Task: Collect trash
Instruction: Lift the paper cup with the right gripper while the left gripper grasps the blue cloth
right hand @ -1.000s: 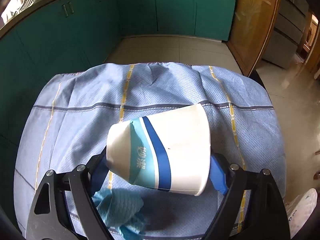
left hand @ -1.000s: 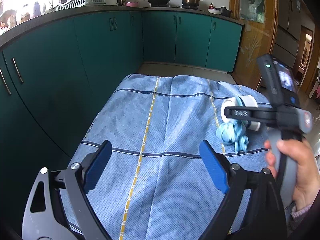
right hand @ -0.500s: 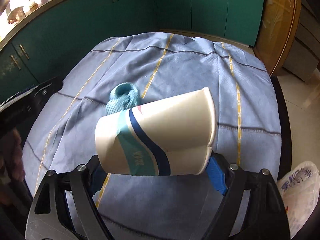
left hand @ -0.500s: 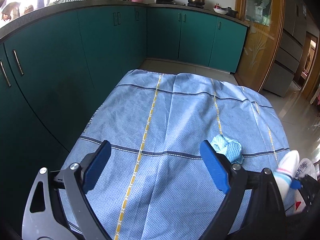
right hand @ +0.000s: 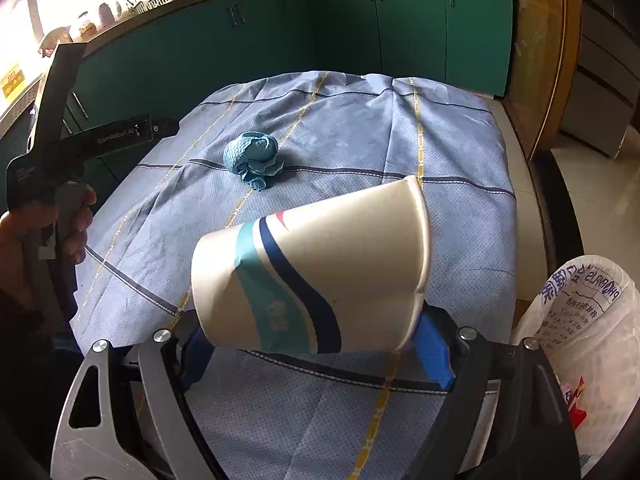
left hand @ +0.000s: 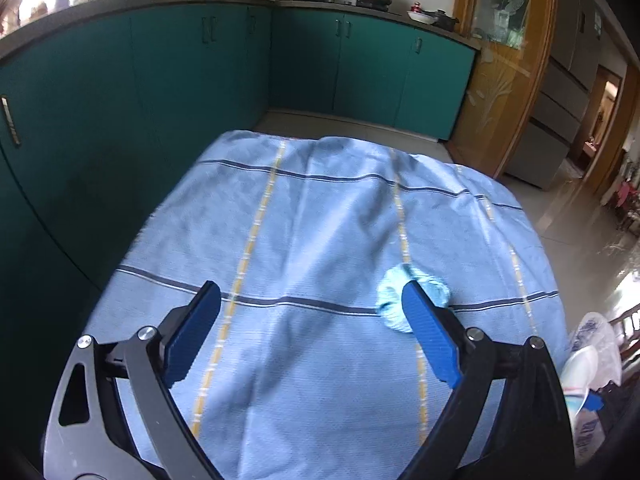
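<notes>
Lying sideways, paper cup (right hand: pixel 320 280) is clamped between right gripper (right hand: pixel 316 344) pads; left gripper (left hand: pixel 312 336) gapes empty beside crumpled blue cloth (left hand: pixel 394 300).

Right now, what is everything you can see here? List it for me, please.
paper cup: one, white with blue and teal bands, on its side in the right gripper
crumpled rag: one, light blue, on the cloth
tablecloth: one, blue, yellow stripes, over the table
plastic bag: one, white, at the table's right edge
cabinets: teal, behind
left gripper: open, empty, blue pads
hand: one, gripping the left tool's handle
</notes>
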Demonstrator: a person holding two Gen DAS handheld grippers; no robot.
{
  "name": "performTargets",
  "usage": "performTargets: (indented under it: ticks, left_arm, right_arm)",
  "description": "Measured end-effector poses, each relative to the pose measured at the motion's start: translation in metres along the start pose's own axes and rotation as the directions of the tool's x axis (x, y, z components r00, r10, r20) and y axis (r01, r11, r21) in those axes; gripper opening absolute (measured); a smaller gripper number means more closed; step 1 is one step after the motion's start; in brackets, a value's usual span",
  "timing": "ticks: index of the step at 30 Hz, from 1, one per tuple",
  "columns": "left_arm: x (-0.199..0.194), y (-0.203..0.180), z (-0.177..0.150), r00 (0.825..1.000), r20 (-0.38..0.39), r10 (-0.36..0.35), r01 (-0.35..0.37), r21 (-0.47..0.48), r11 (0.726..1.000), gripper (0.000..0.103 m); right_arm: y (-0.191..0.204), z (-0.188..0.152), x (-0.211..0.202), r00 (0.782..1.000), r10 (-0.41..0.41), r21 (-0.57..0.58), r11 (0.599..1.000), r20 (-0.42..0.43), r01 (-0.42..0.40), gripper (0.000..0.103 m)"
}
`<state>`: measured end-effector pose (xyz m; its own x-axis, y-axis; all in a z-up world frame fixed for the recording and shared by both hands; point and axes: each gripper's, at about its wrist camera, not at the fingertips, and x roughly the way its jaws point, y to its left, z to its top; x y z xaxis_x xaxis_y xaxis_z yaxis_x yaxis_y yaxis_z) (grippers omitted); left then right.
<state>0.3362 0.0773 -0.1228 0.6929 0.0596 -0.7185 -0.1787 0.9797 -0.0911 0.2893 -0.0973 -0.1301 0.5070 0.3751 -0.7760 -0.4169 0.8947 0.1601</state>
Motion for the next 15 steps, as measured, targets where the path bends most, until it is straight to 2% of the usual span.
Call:
performTargets:
  ticks: [4, 7, 11, 15]
  left_arm:
    - [0.019, -0.034, 0.001, 0.997, -0.010, -0.073, 0.074, 0.066, 0.995, 0.092]
    - [0.036, -0.060, -0.006, 0.996, -0.038, -0.084, 0.089, 0.148, 0.985, 0.092]
    - [0.049, -0.077, -0.015, 0.991, -0.090, -0.096, 0.112, 0.184, 0.977, 0.090]
    - [0.049, -0.087, -0.020, 0.989, -0.098, -0.108, 0.129, 0.240, 0.962, 0.055]
  right_arm:
    - [0.002, -0.003, -0.001, 1.000, -0.010, -0.013, 1.000, 0.000, 0.010, 0.084]
    - [0.002, -0.004, -0.001, 1.000, -0.030, -0.017, 0.999, 0.007, 0.030, 0.087]
    - [-0.001, -0.005, 0.000, 0.999, -0.038, -0.005, 0.999, 0.006, 0.039, 0.087]
    - [-0.004, -0.006, -0.001, 0.999, -0.050, 0.003, 0.999, 0.015, 0.050, 0.087]
